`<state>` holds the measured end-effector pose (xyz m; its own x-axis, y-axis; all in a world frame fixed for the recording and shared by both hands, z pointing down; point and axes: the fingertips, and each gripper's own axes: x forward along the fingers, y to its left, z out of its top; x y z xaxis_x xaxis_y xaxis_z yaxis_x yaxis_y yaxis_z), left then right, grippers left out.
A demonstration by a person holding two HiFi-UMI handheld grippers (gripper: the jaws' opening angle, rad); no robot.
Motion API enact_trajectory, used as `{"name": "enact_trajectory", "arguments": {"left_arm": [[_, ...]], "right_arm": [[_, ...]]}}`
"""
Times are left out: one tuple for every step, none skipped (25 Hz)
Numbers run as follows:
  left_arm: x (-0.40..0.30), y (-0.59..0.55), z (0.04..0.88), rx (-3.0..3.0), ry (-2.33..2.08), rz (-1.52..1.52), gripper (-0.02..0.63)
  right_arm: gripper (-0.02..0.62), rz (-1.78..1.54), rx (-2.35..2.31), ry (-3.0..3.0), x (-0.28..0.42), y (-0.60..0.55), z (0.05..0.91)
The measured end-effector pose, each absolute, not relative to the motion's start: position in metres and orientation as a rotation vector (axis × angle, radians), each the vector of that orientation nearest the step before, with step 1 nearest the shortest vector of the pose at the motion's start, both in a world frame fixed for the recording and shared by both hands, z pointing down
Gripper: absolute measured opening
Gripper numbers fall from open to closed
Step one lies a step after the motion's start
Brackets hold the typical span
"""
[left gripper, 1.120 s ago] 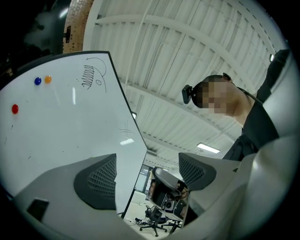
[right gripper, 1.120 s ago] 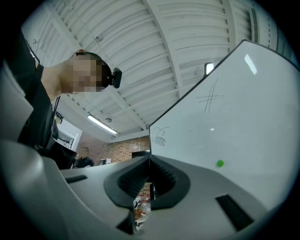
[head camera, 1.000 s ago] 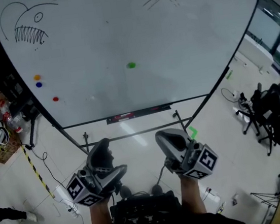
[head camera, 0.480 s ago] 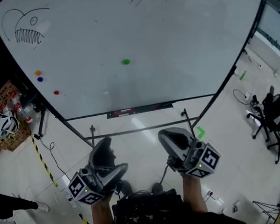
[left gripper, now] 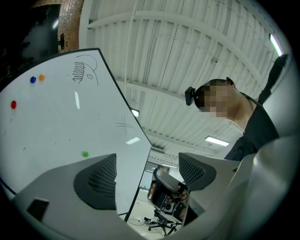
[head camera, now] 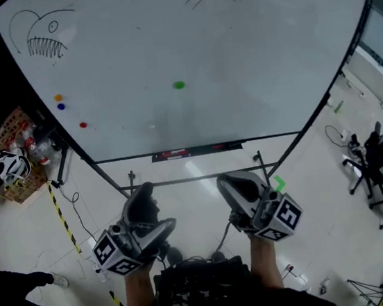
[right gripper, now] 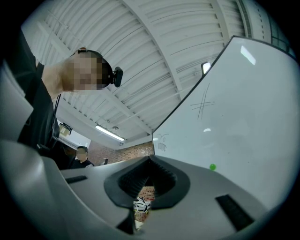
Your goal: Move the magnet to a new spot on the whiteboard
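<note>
A green magnet [head camera: 179,84] sticks near the middle of the big whiteboard [head camera: 248,50]; it also shows as the green magnet [left gripper: 85,153] and the green magnet [right gripper: 213,167]. Orange [head camera: 58,98], blue [head camera: 61,106] and red [head camera: 83,125] magnets sit at the board's left, under a fish drawing. Both grippers hang low in front of the person, well short of the board. My left gripper [head camera: 140,199] is open with nothing between its jaws, as the left gripper [left gripper: 147,173] confirms. My right gripper [head camera: 239,186] is shut and empty; the right gripper [right gripper: 149,165] shows its pads together.
The board's tray [head camera: 190,152] and stand legs [head camera: 131,181] lie just ahead on the floor. Office chairs [head camera: 382,165] crowd the right side. Boxes and clutter [head camera: 12,169] and striped floor tape [head camera: 64,221] are at the left. A person's legs [head camera: 21,297] show at bottom left.
The view has drifted slightly, so the board sits a little further right in the picture. Both grippers stay where they were. Someone's legs have come further in at bottom left.
</note>
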<state>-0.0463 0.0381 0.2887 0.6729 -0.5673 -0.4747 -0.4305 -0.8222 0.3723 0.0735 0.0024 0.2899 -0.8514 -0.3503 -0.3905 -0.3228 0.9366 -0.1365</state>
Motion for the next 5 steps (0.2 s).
{"name": "enact_trajectory", "arguments": {"left_arm": [[-0.0477, 0.0366, 0.288, 2.659, -0.803, -0.871, 0.413], [-0.0491, 0.0346, 0.2873, 2.661, -0.8, -0.871, 0.413], [-0.0504, 0.0324, 0.2869, 2.663, -0.796, -0.871, 0.413], [-0.0516, 0.03, 0.2866, 2.666, -0.791, -0.871, 0.413], [-0.0528, 0.0276, 0.2865, 2.668, -0.786, -0.871, 0.413]], "right_arm": [[0.02, -0.088, -0.488, 2.678, 0.0717, 0.0018, 0.2895], [0.02, -0.084, -0.49, 2.68, 0.0702, 0.0007, 0.2891], [0.02, -0.08, -0.493, 2.682, 0.0688, -0.0009, 0.2886], [0.02, -0.076, -0.496, 2.682, 0.0677, -0.0027, 0.2882], [0.02, -0.072, -0.5, 2.683, 0.0666, -0.0047, 0.2878]]}}
